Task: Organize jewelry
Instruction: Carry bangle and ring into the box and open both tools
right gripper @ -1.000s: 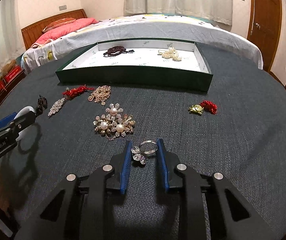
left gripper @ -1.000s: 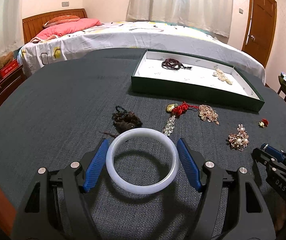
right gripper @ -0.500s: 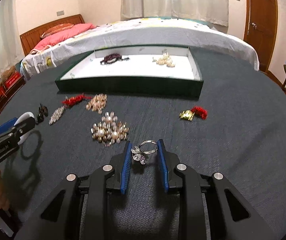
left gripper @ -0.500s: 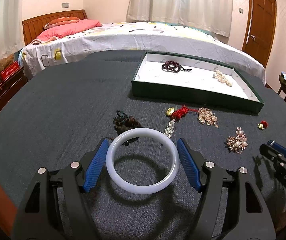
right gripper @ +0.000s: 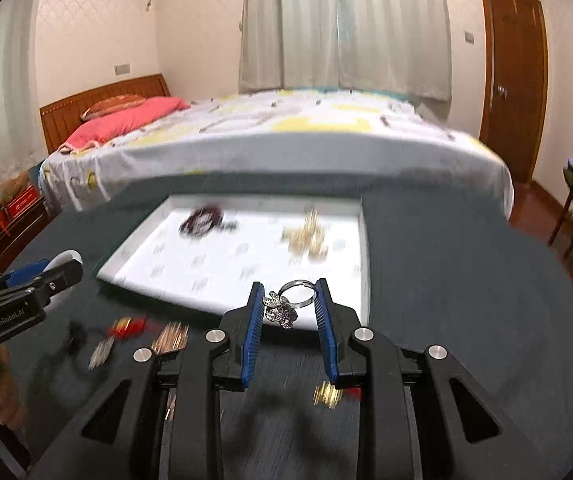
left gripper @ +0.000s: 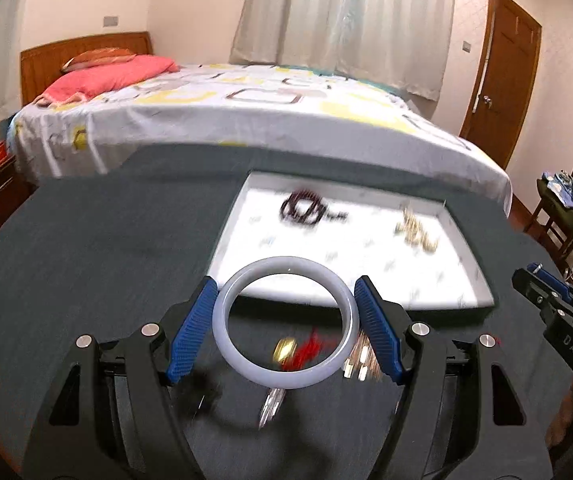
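My left gripper [left gripper: 285, 322] is shut on a white bangle [left gripper: 222, 320] and holds it in the air, just short of the near wall of the green jewelry tray [left gripper: 466, 304]. My right gripper [right gripper: 289, 312] is shut on a silver flower ring [right gripper: 282, 310], raised over the tray's [right gripper: 362, 248] near edge. In the tray lie a dark bead bracelet [left gripper: 302, 208] and a gold piece [left gripper: 416, 232]. Both views are motion-blurred.
Loose pieces lie on the dark table below: a red and gold charm [left gripper: 298, 350], a gold brooch [left gripper: 360, 362], a gold and red clip [right gripper: 332, 394]. A bed [left gripper: 246, 112] stands beyond the table, a chair [left gripper: 566, 200] at right.
Both grippers have risen off the table and moved forward toward the tray, still holding the bangle and the ring. The loose jewelry now lies below and behind the fingertips.
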{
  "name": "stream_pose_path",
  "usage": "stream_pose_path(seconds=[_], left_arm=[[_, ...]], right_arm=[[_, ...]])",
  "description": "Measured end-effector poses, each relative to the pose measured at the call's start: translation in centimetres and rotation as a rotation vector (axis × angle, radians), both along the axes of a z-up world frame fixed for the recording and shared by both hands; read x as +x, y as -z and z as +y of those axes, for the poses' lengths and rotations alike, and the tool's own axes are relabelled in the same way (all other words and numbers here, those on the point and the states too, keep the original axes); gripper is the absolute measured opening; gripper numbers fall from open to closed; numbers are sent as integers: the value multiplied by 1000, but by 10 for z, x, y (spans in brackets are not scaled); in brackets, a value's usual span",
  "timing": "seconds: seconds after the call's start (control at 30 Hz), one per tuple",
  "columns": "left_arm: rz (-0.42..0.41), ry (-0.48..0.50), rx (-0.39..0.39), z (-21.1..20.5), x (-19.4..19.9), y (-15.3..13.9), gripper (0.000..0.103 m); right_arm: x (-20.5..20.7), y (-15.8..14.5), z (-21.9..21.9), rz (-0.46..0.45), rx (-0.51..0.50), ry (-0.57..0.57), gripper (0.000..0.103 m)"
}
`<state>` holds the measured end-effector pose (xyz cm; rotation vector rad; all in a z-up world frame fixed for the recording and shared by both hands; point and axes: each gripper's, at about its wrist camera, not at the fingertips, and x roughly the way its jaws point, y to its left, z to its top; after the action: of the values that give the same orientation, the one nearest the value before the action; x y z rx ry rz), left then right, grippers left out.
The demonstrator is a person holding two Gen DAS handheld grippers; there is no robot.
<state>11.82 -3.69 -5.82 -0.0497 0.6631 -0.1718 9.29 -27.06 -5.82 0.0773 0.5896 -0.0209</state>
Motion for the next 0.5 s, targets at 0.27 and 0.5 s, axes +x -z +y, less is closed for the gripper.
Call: stream_pose_path(seconds=[0.27, 0.5], left_arm=[[52, 43, 20, -55, 93, 10, 69], [163, 75, 88, -90, 155, 41, 69]], right_arm=[[82, 16, -19, 63, 10, -1, 27], [137, 52, -33, 213, 22, 16, 27]])
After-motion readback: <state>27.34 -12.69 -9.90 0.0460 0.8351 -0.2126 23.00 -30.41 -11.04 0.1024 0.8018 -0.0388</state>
